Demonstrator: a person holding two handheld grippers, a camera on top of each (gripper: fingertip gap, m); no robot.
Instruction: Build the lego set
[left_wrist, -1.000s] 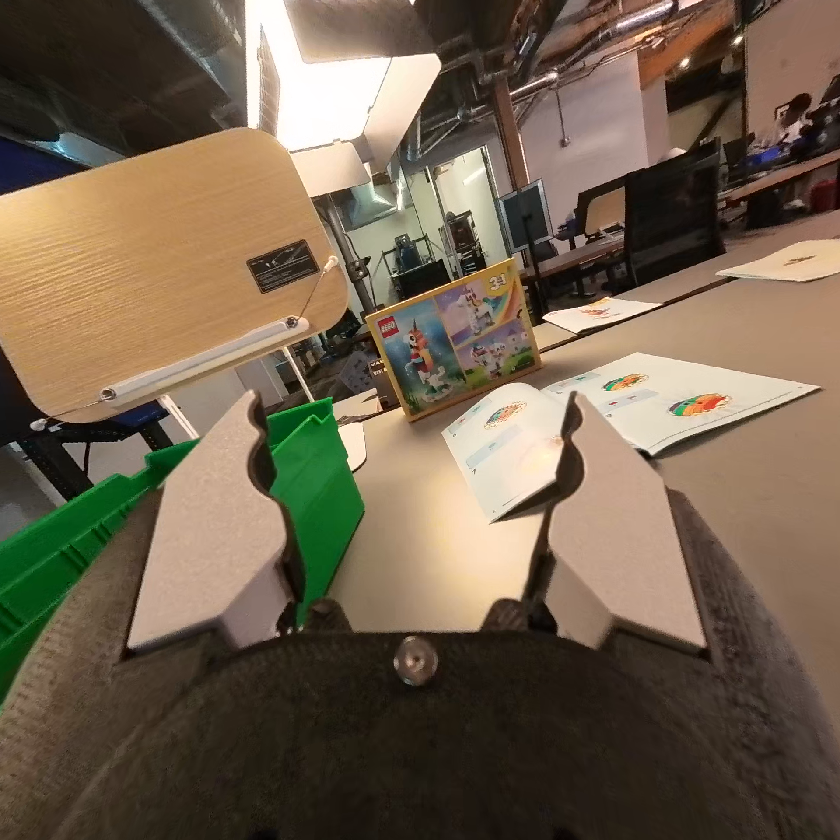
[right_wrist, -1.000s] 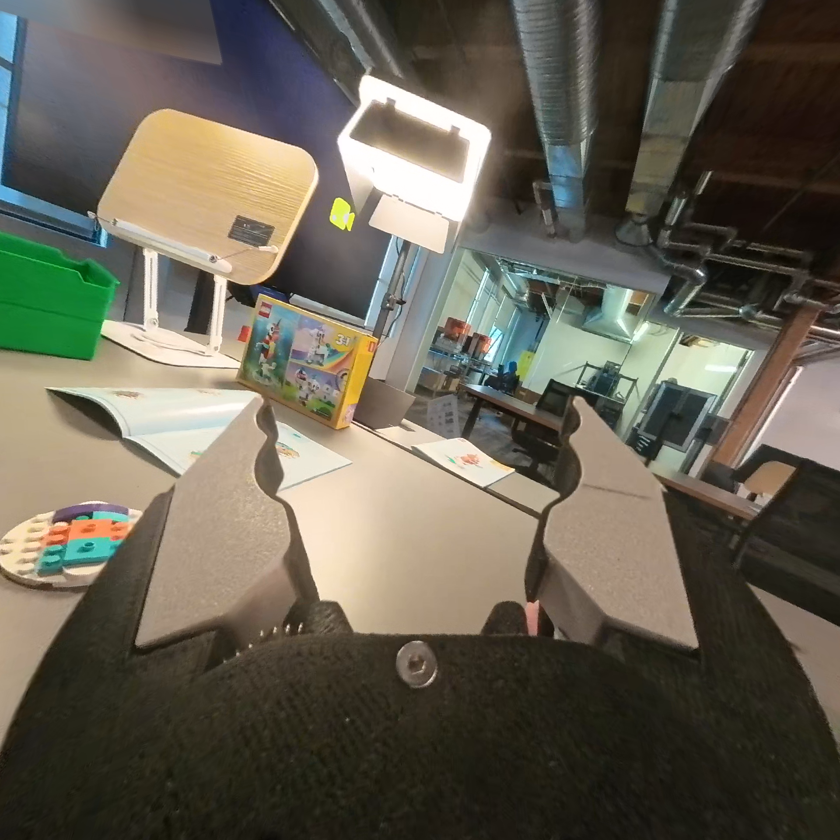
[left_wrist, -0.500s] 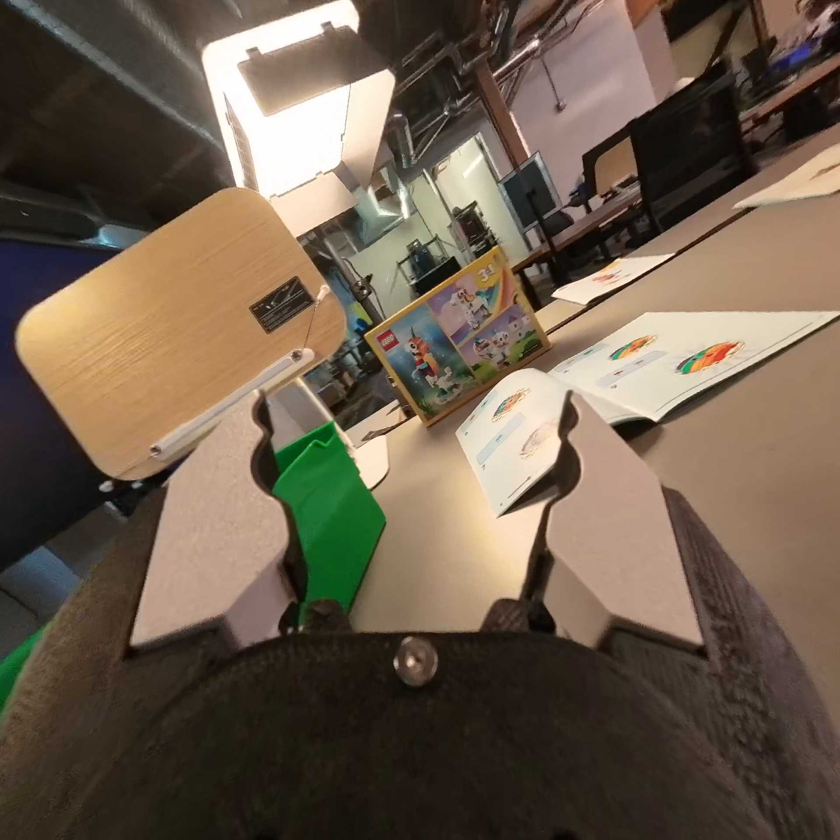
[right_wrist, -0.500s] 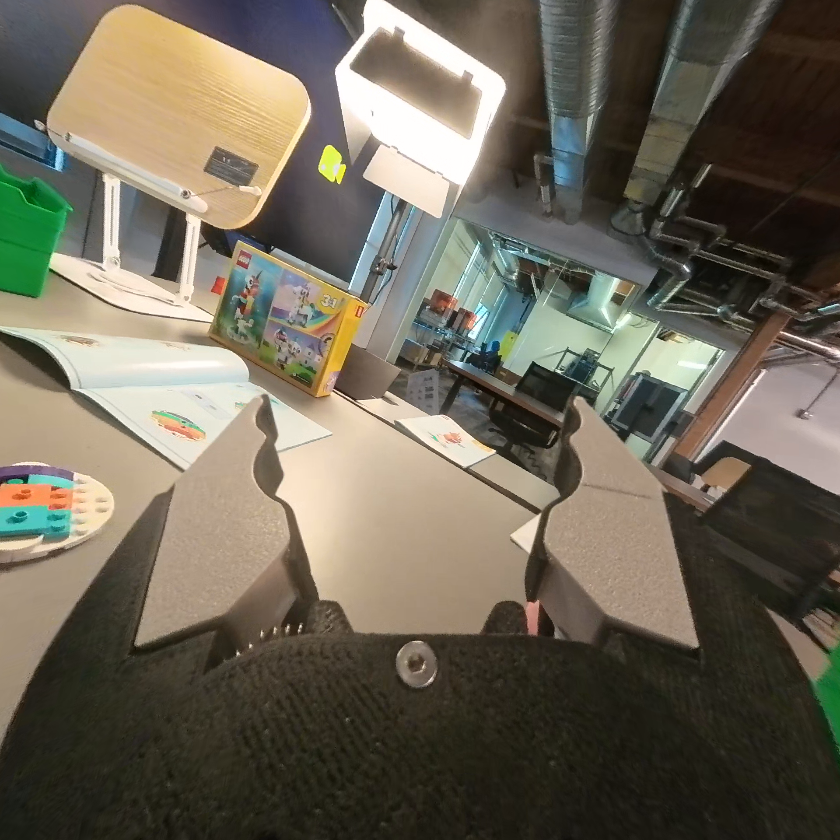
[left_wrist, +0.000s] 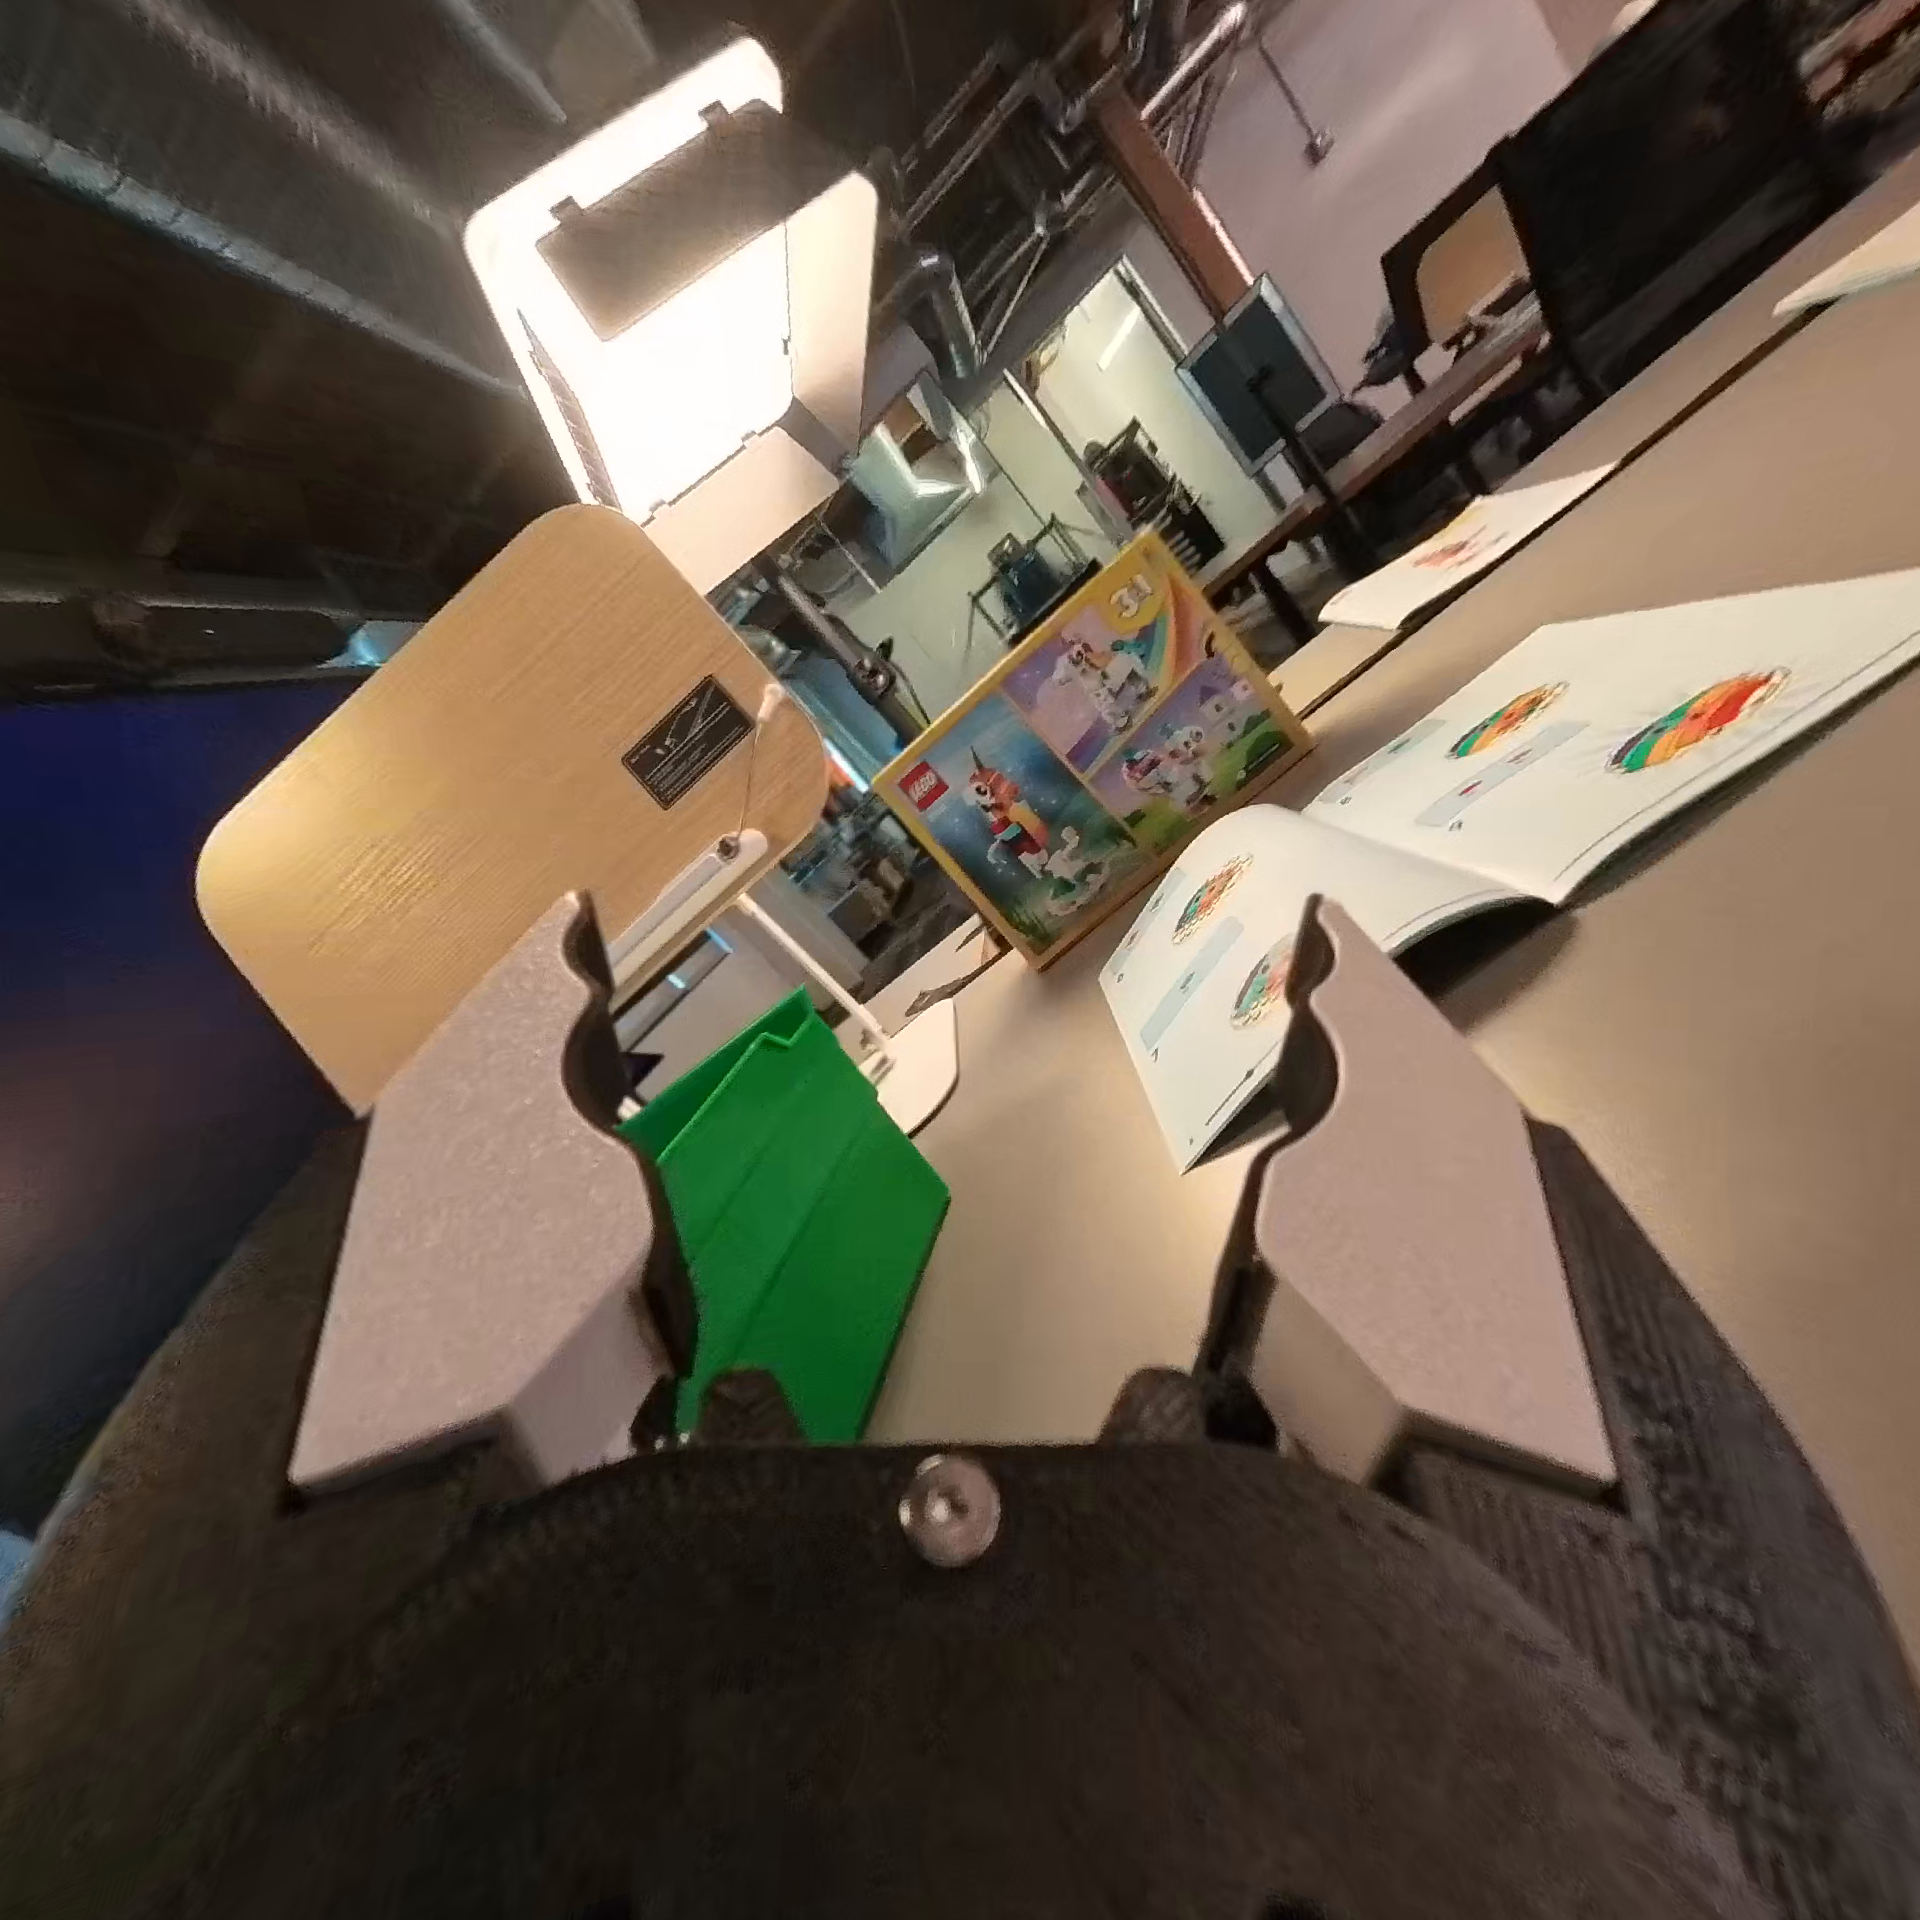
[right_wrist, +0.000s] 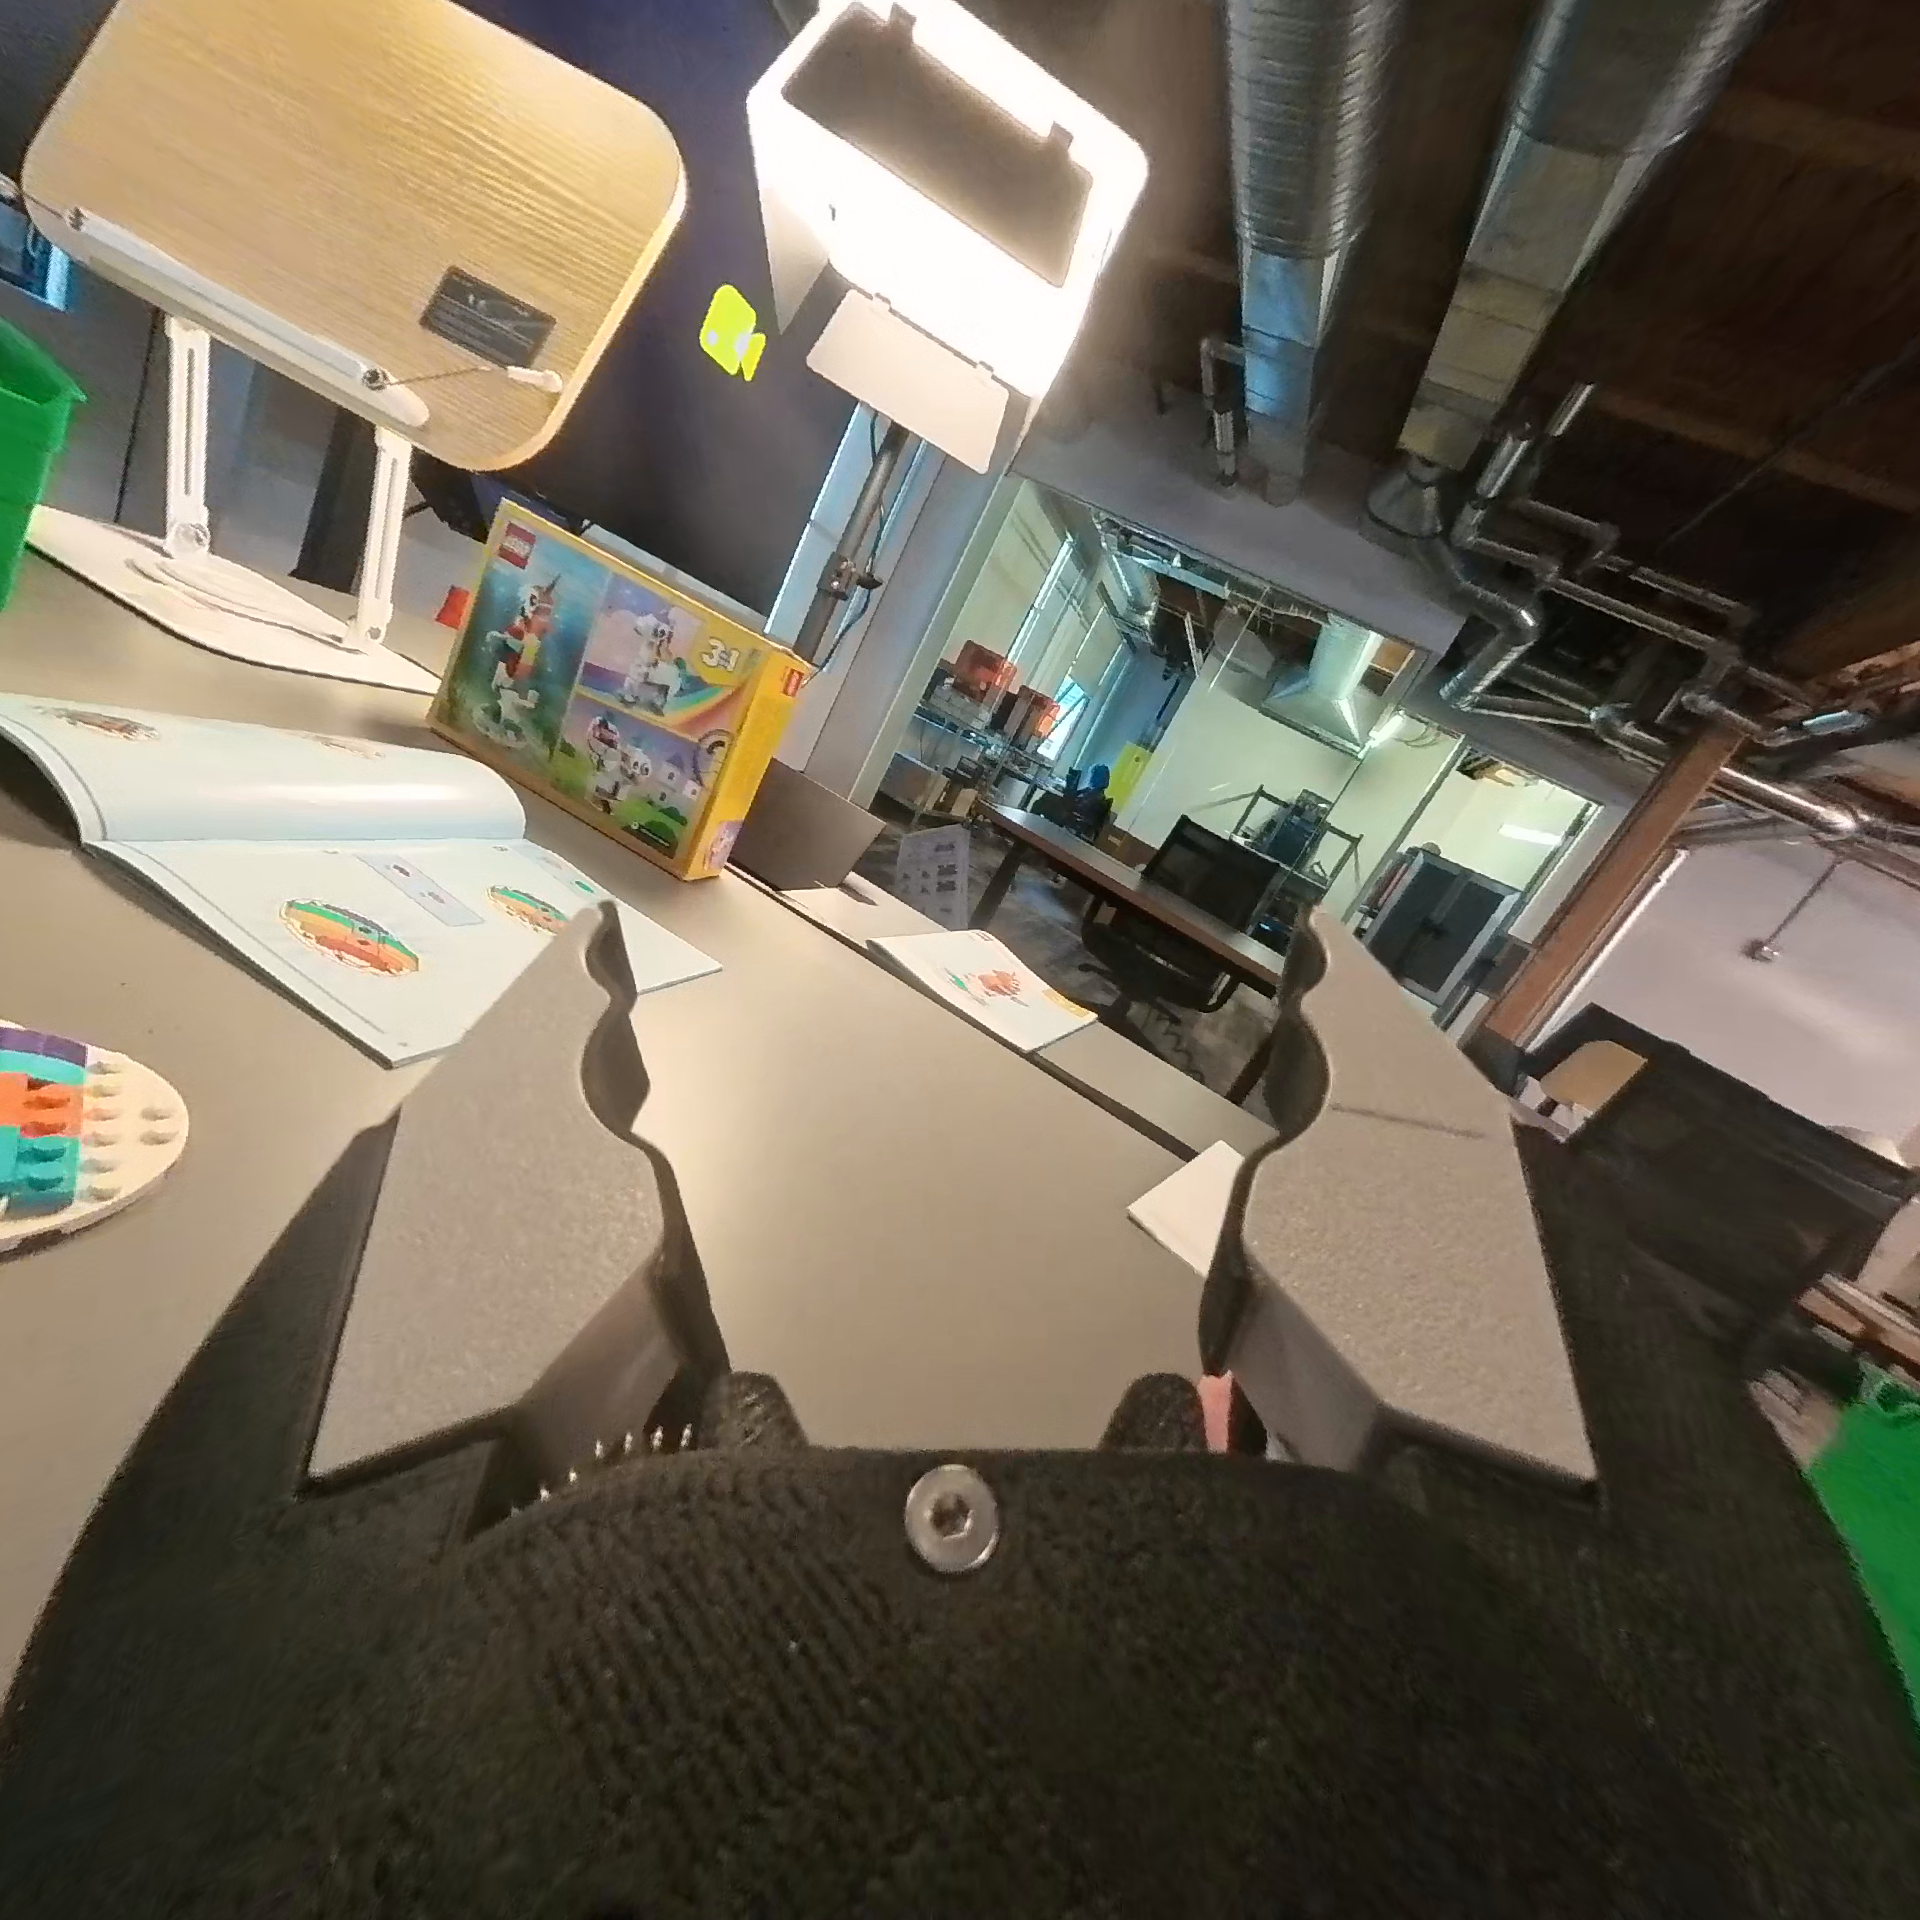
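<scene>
Lego box (right_wrist: 613, 696) upright on grey table (right_wrist: 883, 1143), open booklet (right_wrist: 343, 862) beside.

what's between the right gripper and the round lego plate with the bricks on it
Nothing visible. The right gripper is open and empty, and the round white plate with coloured bricks lies to its left on bare grey table. The open instruction booklet lies farther back, outside that path.
</scene>
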